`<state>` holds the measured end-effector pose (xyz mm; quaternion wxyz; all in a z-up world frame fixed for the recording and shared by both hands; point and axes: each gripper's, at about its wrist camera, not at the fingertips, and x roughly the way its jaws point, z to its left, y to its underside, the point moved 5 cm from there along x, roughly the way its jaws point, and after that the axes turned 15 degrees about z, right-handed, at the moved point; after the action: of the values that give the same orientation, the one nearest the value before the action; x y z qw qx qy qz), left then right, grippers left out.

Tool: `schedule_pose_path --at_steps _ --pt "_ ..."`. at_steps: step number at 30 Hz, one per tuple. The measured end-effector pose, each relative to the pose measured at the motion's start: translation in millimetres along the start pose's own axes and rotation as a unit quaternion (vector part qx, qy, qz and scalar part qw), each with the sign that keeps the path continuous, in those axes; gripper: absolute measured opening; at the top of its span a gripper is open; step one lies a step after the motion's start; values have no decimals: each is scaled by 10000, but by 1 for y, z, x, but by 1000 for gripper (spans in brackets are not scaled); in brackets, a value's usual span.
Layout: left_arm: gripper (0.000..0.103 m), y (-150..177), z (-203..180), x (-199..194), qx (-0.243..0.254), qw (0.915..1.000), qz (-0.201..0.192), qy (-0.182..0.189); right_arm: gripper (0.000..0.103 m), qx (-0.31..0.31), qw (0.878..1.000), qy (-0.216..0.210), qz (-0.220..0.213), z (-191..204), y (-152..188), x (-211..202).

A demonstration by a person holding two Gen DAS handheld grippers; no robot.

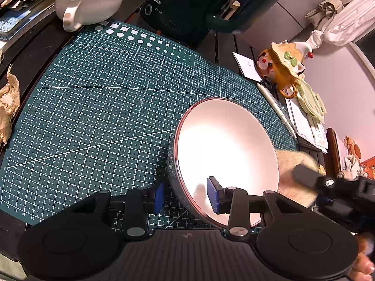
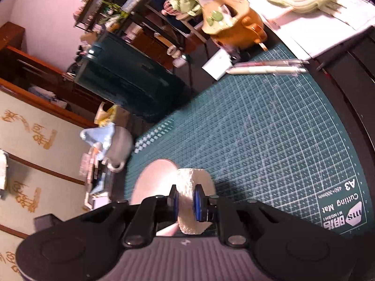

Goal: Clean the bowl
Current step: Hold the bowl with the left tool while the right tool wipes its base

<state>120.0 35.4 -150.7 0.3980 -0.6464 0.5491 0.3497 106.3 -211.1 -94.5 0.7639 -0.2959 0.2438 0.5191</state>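
bowl tilted and gripped, sponge poised at its rim

left gripper [image 1: 187,199] sits closest to its lens, jaws part-way apart and clamped across the wall of the bowl [image 1: 225,154]: one blue pad against the patterned outside, the other inside on the white glaze. bowl is the landmark for everything below.

- bowl: tipped up on its edge, mouth facing the right gripper, lower rim resting on the green cutting mat [image 1: 98,107]. inside looks white and bare; no residue visible, though glare hides part of it.
- right gripper [image 2: 186,202]: jaws drawn in narrow, pinching a pale round sponge pad [image 2: 196,187]. in the left wrist view the pad sits just beside the bowl's far rim, outside the cavity; whether it touches the rim i cannot tell, view is blurred.
- beyond the bowl, off the mat: orange novelty teapot [image 1: 283,70], white pen [image 1: 276,107], papers.
- well away from the bowl, across the mat: grey teapot with blue lid [image 1: 89,2], dark green kettle body [image 1: 201,4].

step in hand, as i judge it: bowl steadied and presented, wiping about to start or between strokes. next move calls for bringing the sponge over the rim into the cavity and sweeping the glaze, while the left grip holds the tilt firm; a thin-wall pinch could slip or twist under sideways scrubbing pressure, so light strokes toward the held side seem safest.
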Motion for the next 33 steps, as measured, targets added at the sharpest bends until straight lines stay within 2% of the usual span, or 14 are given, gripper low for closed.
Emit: schedule_pose_path --at_steps 3,7,17,23,28,29,33 --pt "37 2 -3 2 -14 10000 -14 -18 13 -139 9999 -18 -87 5 1 -1" --pt "37 2 2 2 -27 10000 -14 -7 13 28 9997 192 128 -8 2 11" --pt "37 5 -1 -1 -41 10000 -10 4 13 -17 9999 118 -64 -3 -1 -2" --pt "37 5 -2 -1 -27 10000 -8 -6 13 9 9999 165 34 -8 -4 3" --pt "37 2 -2 1 -48 10000 -8 40 13 -3 9992 401 23 -16 -11 4" --pt "37 1 -2 1 -76 10000 -4 56 13 -7 9984 573 -18 -20 -15 3" --pt "37 -4 -6 5 -131 9999 -43 92 13 163 9968 767 -182 -34 -24 -1"
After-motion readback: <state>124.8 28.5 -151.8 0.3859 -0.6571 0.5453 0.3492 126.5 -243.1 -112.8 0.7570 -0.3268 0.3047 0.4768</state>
